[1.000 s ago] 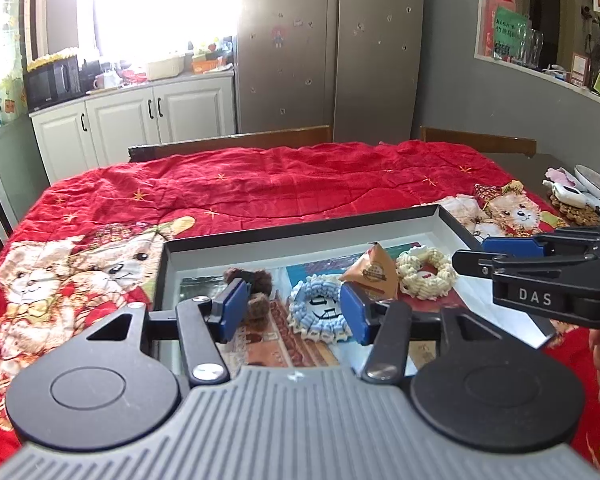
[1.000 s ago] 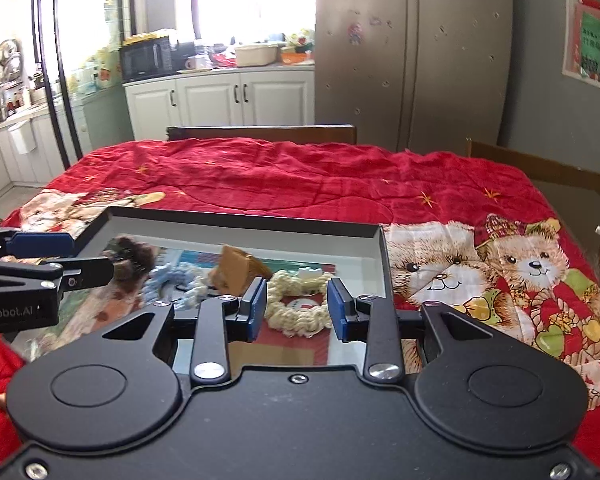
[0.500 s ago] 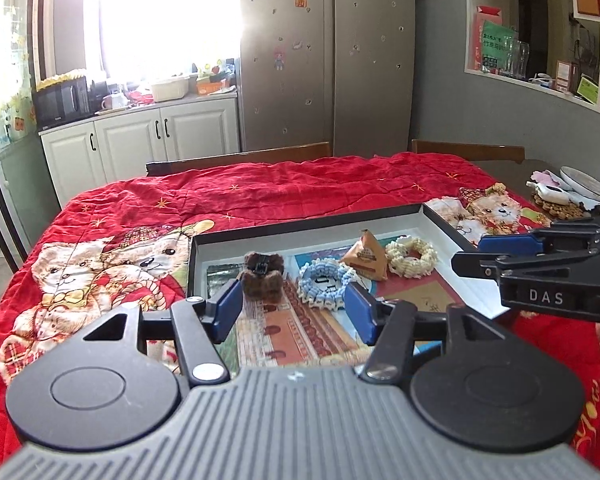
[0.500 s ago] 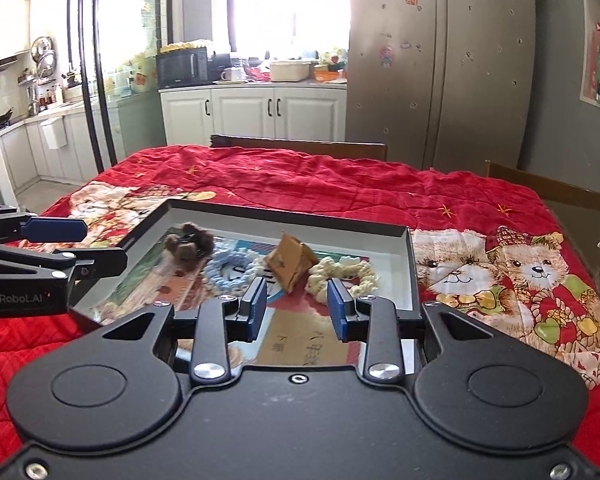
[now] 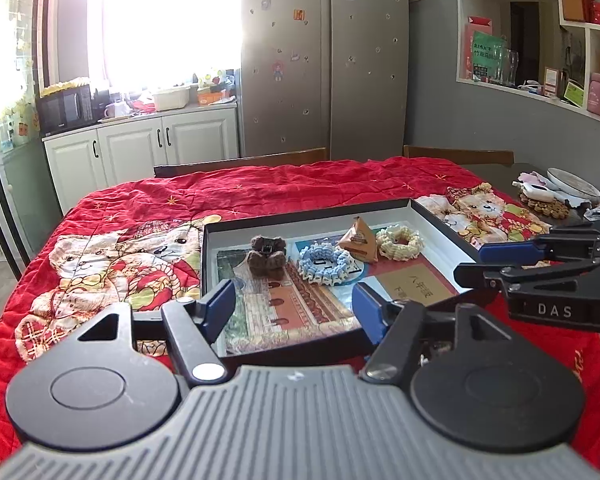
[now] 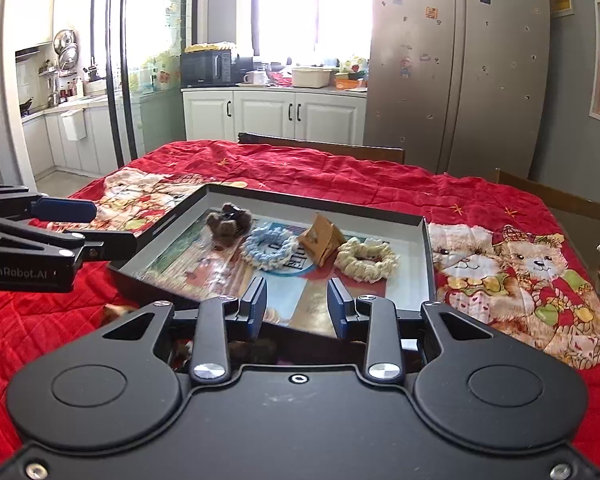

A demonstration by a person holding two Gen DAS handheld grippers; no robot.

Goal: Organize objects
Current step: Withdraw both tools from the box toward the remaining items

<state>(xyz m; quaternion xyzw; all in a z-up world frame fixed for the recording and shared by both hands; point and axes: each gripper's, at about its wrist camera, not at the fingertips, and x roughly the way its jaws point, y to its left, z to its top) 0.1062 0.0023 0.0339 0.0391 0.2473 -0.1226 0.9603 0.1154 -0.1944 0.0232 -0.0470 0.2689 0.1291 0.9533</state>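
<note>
A black tray (image 5: 204, 248) (image 6: 428, 264) with a grey inside lies on the red quilt. In a row inside it are a brown plush bear (image 5: 267, 254) (image 6: 228, 224), a blue scrunchie (image 5: 342, 270) (image 6: 260, 258), a brown triangular packet (image 5: 358, 240) (image 6: 320, 240) and a cream scrunchie (image 5: 404, 252) (image 6: 364, 270). My left gripper (image 5: 294, 310) (image 6: 114, 227) hovers over the tray's near left edge; its jaws are opening and hold nothing. My right gripper (image 6: 297, 306) (image 5: 470, 262) hovers over the near right edge, its jaws narrowly open and empty.
The red quilt (image 5: 148, 208) with bear prints covers the table. Wooden chair backs (image 5: 260, 160) stand along the far side. A plate (image 5: 572, 182) and small items sit at the table's right end. A fridge (image 5: 324, 60) and white cabinets (image 5: 140, 148) stand behind.
Both grippers have drawn back from the tray, so the objects look smaller and farther off. The left jaws have spread wider. The right jaws keep the same gap.
</note>
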